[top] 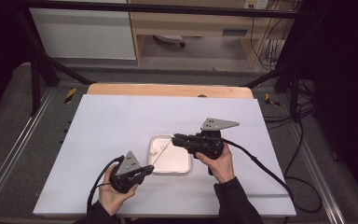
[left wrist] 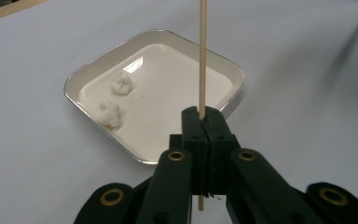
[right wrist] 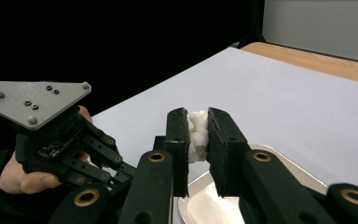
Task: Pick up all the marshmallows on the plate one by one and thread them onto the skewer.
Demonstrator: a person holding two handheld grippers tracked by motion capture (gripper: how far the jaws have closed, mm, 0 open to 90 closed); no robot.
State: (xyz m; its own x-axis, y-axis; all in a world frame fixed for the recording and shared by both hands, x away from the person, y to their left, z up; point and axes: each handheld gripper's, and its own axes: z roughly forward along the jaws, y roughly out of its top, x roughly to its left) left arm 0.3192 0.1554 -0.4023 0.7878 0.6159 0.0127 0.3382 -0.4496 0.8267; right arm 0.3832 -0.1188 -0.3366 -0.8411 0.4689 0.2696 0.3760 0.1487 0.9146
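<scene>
A white square dish [top: 182, 164] [left wrist: 223, 65] [right wrist: 284, 161] lies near the front middle of the white table. Two white lumpy pieces [left wrist: 121, 84] [left wrist: 109, 113] rest in it. My left gripper [top: 148, 169] [left wrist: 204, 122] is shut on a thin wooden skewer [left wrist: 203, 51] [top: 162, 153] that points out over the dish. My right gripper [top: 176, 138] [right wrist: 197, 135] hovers above the dish's far right part, shut on a third white lumpy piece [right wrist: 196, 133]. In the right gripper view the left gripper [right wrist: 121, 170] shows at lower left with the hand that holds it.
A white sheet [top: 121, 121] covers the table, with a strip of bare wood [top: 168, 89] along its far edge. Black frame bars [top: 42, 60] stand at the back corners. Cables [top: 261, 163] trail from both grippers over the table's front.
</scene>
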